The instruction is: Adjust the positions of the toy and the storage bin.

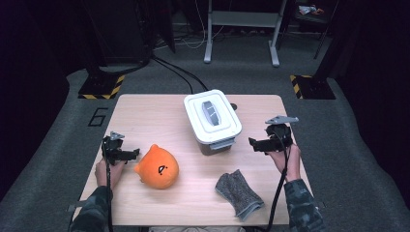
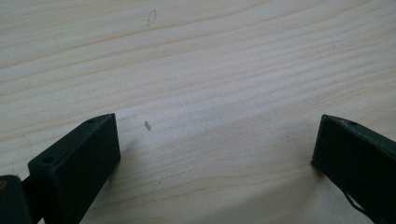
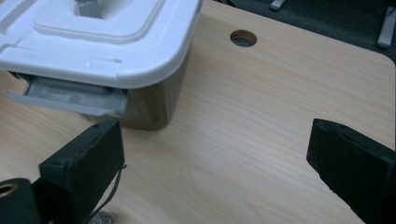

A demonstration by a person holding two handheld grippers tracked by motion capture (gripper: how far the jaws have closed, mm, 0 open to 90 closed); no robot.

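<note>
High view: nearest the camera lies the grey glove point(image 1: 239, 194), at the table's near edge, with the orange plush toy point(image 1: 157, 167) to its left. The left gripper point(image 1: 129, 155) hangs just beside the toy, not touching it; the right gripper point(image 1: 255, 143) sits just right of the lidded white box point(image 1: 212, 121), level with its near latch. Both hold nothing. A likely slip: the right gripper catches the box's corner rather than the latch and shoves the box across the wooden table point(image 1: 145, 116).

Left gripper view: the 2 jaws stand wide apart over bare wood, gripping nothing. If they close from here they miss the toy altogether.

Right gripper view: the jaws are spread wide and empty. The grey latch point(image 3: 70, 95) under the lid's rim lies just above the left jaw, apart from it.
</note>
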